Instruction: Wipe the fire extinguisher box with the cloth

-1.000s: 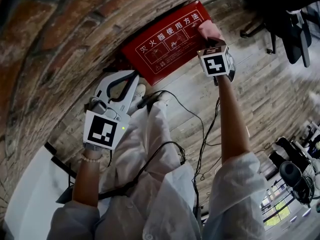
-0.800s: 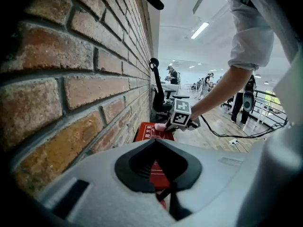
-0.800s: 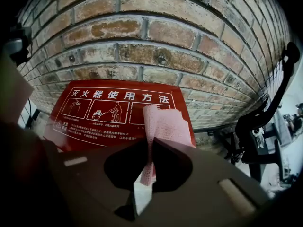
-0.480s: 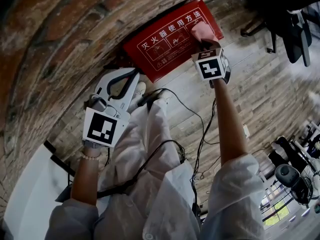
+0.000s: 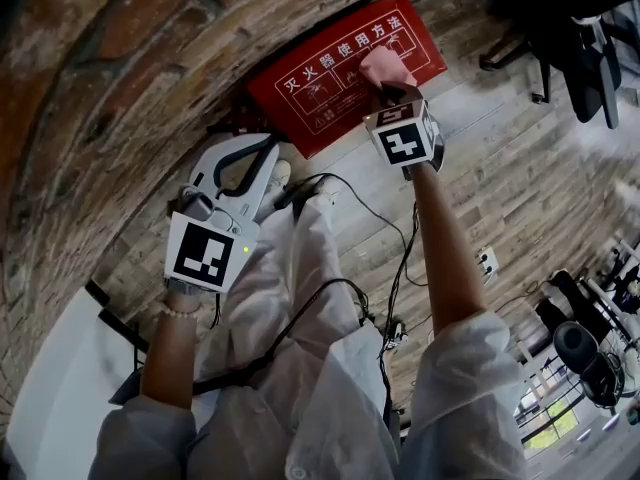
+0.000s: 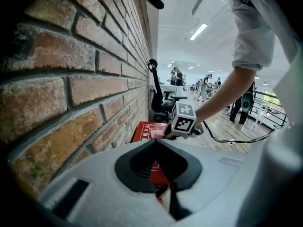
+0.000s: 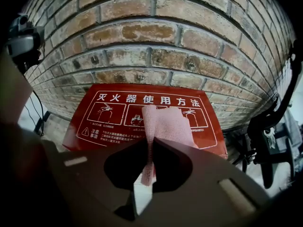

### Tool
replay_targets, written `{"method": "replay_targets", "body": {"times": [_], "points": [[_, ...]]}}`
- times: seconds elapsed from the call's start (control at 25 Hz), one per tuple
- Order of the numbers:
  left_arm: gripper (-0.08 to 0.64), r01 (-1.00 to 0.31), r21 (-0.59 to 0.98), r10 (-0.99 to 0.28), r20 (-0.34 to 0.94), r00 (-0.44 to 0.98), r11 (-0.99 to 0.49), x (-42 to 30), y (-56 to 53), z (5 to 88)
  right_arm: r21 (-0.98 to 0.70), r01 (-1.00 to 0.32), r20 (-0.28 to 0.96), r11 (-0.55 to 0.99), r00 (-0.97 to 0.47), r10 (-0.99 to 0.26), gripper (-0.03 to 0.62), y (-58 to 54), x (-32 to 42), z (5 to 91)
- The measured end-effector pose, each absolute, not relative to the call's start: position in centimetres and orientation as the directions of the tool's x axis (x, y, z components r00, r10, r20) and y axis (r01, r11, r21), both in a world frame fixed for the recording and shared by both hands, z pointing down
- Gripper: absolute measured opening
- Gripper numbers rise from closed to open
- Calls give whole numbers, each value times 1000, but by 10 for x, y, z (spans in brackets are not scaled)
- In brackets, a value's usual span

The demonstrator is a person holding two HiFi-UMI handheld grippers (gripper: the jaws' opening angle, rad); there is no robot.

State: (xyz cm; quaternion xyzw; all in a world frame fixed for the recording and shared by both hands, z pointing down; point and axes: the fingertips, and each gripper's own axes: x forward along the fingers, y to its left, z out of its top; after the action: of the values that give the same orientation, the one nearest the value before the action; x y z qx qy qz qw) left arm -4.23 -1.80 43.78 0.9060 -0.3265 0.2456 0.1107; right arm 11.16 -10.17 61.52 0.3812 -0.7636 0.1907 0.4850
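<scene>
On the left, our left tongs (image 5: 266, 153) hang beside the brick wall (image 5: 110, 98), jaws together on nothing. Ahead, the red fire extinguisher box (image 5: 318, 93) sits on the wooden floor (image 5: 520, 168) against the foot of that wall. To the right, our right tongs (image 5: 388, 90) are clamped on the pink cloth (image 5: 384, 65), whose free end lies on the box's printed lid, a little right of its middle. We judge the wiping to be under way. The lid shows no clear wiped and unwiped parts, so we cannot tell how much remains; the left half and the edges probably need passes.
</scene>
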Motion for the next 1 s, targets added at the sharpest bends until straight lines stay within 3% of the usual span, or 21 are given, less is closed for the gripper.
{"method": "replay_targets", "body": {"times": [1.0], "points": [[-3, -647, 38, -543, 509, 668, -761, -61, 4, 437, -42, -642, 865, 766, -407, -293, 21, -25, 15, 614]]}}
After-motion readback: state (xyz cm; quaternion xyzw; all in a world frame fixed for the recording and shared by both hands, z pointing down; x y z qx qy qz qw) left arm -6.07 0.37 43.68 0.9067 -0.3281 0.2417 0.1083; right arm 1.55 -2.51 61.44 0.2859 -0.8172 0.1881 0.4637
